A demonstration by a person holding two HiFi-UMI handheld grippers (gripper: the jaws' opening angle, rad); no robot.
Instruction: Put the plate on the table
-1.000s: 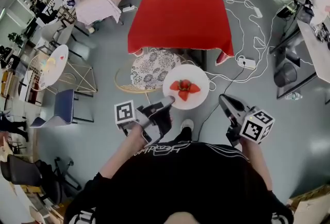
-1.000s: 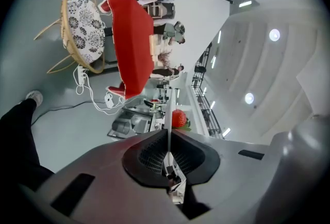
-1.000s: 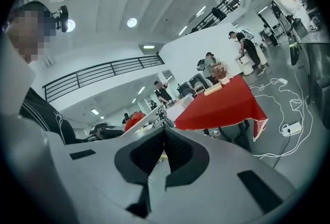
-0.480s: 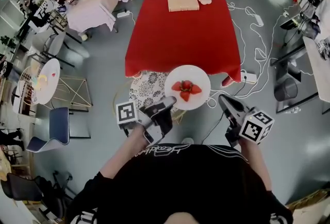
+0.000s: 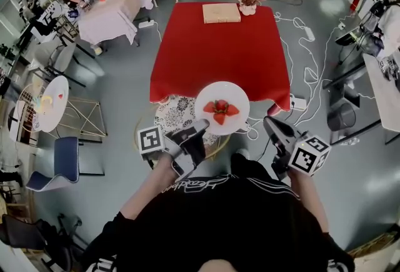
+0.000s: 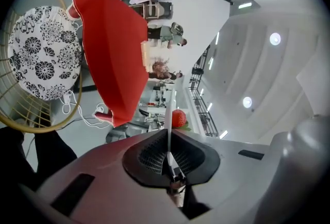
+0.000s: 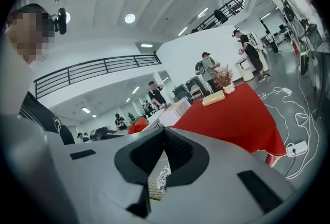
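floral seat: center-left of the head view, partly covered by the gripper and plate
left gripper: lower middle, jaws clamped on the plate's near rim
plate: frame center, held in the air, overlapping the near edge of the red table, strawberries on it
right gripper: lower right, jaws together, nothing in them

Your left gripper is pinched tight on the plate. Your right gripper is closed and holds nothing.
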